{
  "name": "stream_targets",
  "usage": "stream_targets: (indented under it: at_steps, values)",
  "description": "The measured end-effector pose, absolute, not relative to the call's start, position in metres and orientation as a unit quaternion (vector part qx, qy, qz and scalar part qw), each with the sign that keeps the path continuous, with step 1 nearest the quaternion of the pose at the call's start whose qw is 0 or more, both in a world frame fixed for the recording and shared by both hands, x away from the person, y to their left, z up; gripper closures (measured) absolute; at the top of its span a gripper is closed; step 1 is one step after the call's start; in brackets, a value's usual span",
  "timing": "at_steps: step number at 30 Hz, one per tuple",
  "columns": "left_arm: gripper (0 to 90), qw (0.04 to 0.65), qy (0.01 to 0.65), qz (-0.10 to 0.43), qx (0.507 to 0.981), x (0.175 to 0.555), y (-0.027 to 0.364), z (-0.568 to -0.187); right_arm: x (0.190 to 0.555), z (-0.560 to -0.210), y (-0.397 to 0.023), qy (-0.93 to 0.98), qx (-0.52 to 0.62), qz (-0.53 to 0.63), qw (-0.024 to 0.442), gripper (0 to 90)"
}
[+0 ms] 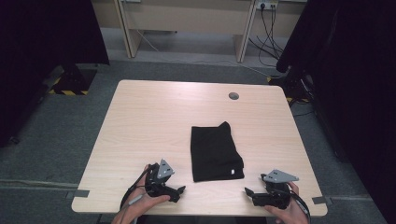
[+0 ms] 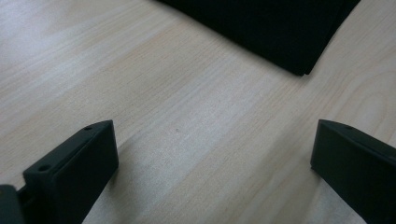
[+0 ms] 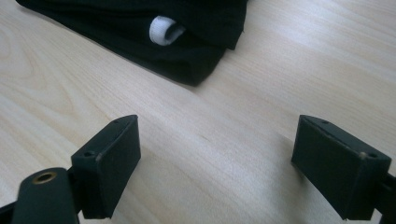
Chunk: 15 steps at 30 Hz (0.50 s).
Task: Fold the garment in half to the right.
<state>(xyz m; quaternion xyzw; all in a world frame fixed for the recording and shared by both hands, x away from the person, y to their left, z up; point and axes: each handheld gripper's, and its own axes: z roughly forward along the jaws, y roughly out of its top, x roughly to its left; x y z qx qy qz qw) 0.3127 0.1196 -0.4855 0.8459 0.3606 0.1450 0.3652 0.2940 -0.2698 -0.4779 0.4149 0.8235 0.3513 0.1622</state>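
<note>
A folded black garment [image 1: 216, 152] is seen lying on the table [image 1: 154, 121], right of centre. The left gripper [image 1: 180, 190] and right gripper [image 1: 248, 192] are held near its near corners, jaws spread wide, empty.

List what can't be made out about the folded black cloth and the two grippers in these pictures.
- Black cloth: what garment it is; folded layers hide its shape, and both gripper views cut it off at the top edge.
- White tag: any print is too small and curled.
- Left gripper, right gripper: in the high view, too small and dark to judge the jaws; the gripper views show them apart.
</note>
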Motion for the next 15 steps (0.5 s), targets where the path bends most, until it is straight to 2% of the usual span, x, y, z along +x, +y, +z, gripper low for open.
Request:
stream_targets:
  at_steps: [15]
  values:
    - [0.0,0.365,0.361,0.145,0.846,0.313,0.120,-0.485,0.278,-0.479,-0.274,0.820,0.421,0.345,0.175,14.7]
